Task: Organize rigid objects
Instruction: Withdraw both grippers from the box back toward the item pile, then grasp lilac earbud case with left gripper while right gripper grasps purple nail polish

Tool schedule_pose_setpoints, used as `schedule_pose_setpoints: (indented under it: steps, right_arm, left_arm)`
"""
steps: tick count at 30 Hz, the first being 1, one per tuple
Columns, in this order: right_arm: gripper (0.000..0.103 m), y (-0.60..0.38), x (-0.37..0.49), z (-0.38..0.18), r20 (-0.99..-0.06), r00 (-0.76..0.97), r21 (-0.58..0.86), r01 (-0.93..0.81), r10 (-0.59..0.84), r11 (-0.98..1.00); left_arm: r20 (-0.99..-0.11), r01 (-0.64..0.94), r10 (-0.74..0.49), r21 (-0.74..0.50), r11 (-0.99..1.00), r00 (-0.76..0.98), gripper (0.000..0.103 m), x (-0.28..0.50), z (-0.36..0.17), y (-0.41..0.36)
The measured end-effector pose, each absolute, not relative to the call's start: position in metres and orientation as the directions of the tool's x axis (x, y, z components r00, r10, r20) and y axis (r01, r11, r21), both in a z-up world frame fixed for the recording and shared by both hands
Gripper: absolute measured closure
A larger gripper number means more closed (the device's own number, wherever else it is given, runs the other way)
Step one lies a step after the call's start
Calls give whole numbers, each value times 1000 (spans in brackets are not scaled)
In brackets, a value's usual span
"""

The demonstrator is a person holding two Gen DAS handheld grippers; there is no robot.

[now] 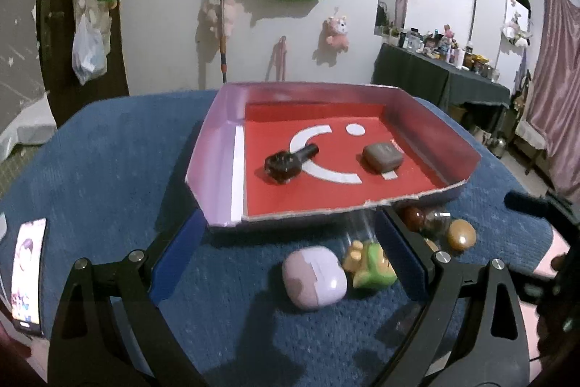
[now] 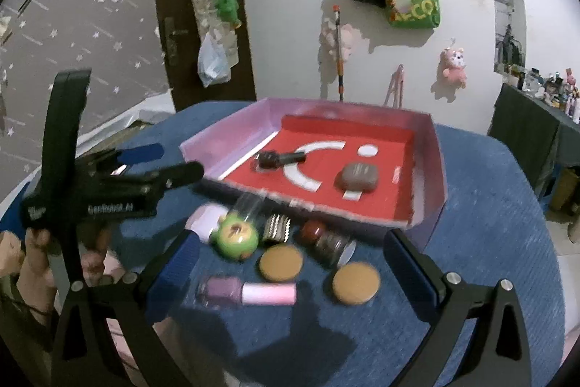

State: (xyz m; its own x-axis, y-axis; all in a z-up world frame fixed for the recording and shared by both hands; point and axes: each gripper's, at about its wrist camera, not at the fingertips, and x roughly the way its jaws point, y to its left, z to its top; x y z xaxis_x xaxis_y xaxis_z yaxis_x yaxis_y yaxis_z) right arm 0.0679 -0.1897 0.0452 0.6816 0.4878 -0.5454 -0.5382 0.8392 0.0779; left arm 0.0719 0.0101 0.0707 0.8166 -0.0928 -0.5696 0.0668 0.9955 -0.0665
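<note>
A lilac cardboard box (image 1: 214, 147) (image 2: 431, 176) with a red floor sits on the blue cloth. In it lie a black knobbed piece (image 1: 286, 162) (image 2: 277, 159) and a grey-brown case (image 1: 382, 156) (image 2: 357, 177). My left gripper (image 1: 290, 252) (image 2: 163, 164) is open, with a lilac earbud case (image 1: 314, 278), a green toy (image 1: 373, 265) (image 2: 237, 236) and a clear tube (image 1: 359, 223) lying loose between its fingers. My right gripper (image 2: 295, 256) is open over two cork discs (image 2: 281, 262), a pink nail polish bottle (image 2: 246, 292), a small jar (image 2: 328, 242) and a ridged piece (image 2: 277, 228).
A lit phone (image 1: 29, 274) lies at the cloth's left edge. A person's hand (image 2: 32, 263) holds the left gripper's handle. Brown rounded items (image 1: 460, 234) sit right of the left gripper. A dark-clothed side table (image 1: 442, 78) with bottles stands by the far wall.
</note>
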Motion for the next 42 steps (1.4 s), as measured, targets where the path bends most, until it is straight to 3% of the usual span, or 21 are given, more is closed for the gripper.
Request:
schedule_pose_setpoints:
  steps: [16, 32, 42]
  right_arm:
    - [0, -178, 57, 4, -611, 597, 148, -558, 519, 816]
    - [0, -168, 70, -15, -641, 582, 155, -540, 500, 827]
    - [0, -157, 71, -18, -642, 582, 132, -557, 499, 820]
  left_arm:
    - [-651, 48, -101, -99, 994, 753, 7, 58, 33, 14]
    - [-681, 51, -14, 35, 998, 732, 7, 70, 16, -6]
    - [-704, 62, -67, -32, 998, 707, 6, 80, 13, 5]
